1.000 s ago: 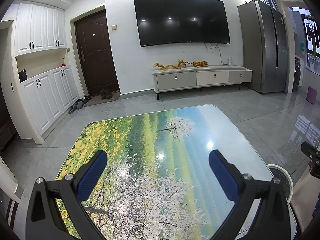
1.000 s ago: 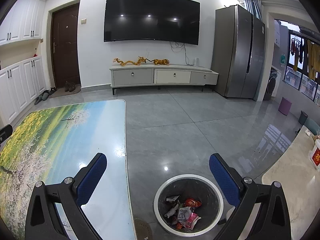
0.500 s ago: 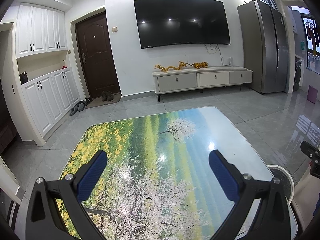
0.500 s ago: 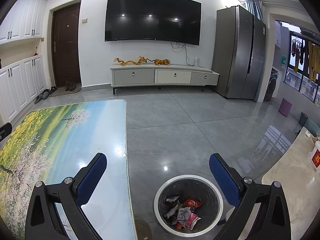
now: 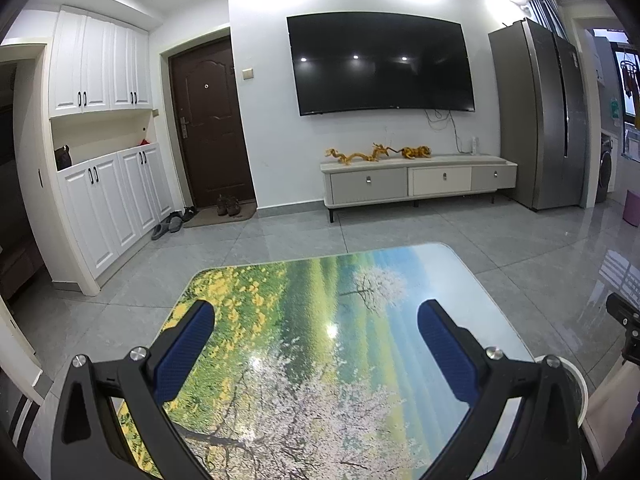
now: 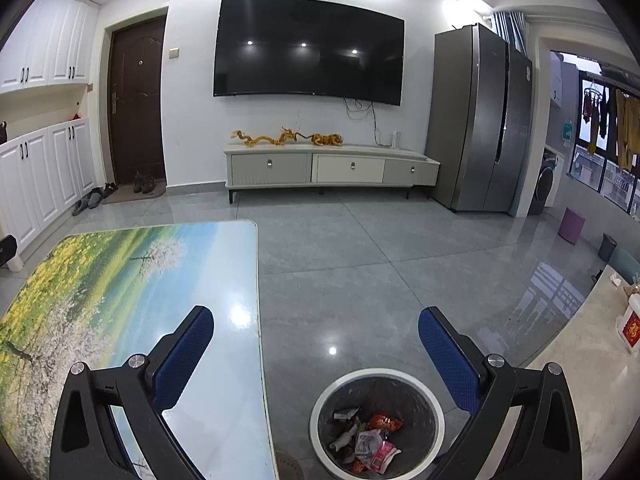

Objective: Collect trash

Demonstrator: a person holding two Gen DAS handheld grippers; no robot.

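The left gripper [image 5: 315,322] is spread wide and holds nothing. Right under it is a table [image 5: 304,360] with a picture of flowers, trees and sky on its top. The right gripper [image 6: 316,330] is spread wide too and holds nothing. Just below it, between its blue fingers [image 6: 448,360] and a bit to the right, a round bin [image 6: 378,378] with a white rim stands on the gray floor [image 6: 360,264]. The trash [image 6: 368,440] lies inside the bin: crumpled wrappers, some red, pink and white. The table edge is under the right gripper's left finger. Far ahead hangs a big black TV [image 6: 308,48].
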